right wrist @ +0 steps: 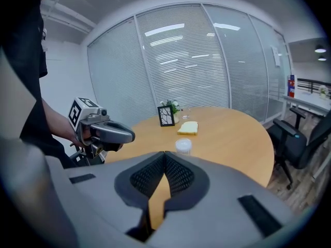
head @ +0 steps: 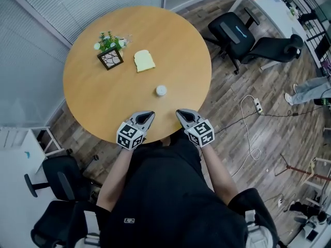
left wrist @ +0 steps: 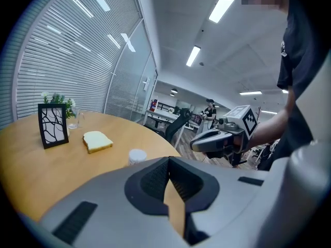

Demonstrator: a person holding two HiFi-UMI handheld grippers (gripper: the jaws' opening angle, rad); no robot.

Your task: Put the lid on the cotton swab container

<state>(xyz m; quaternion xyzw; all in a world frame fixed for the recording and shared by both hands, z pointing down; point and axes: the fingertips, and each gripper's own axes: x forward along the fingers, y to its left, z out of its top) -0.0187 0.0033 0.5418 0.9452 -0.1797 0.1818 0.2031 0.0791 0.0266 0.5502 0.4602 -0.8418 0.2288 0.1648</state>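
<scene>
Judging from how things lie, you look to be finished, or all but. The cotton swab container (head: 161, 90) stands on the round table (head: 98, 107) with a white top across it, and no loose lid shows anywhere on the wood (whether that white top is a lid pressed home or only resting there, the views are too small to say). It sits alone toward your side of the table, just beyond both grippers and roughly between them. It is well apart from the pale bread-like slice (head: 144, 60) and the framed picture (head: 110, 58) farther off. It is upright: a short round tub, its axis running straight up from the table, white end pointing up, base flat on the wood. Your left gripper (head: 150, 115) has its jaws pressed together on nothing, and your right gripper (head: 179, 113) is likewise closed and empty. Both hang over the near edge, clear of the container. All that may be left is checking that the lid is seated.
</scene>
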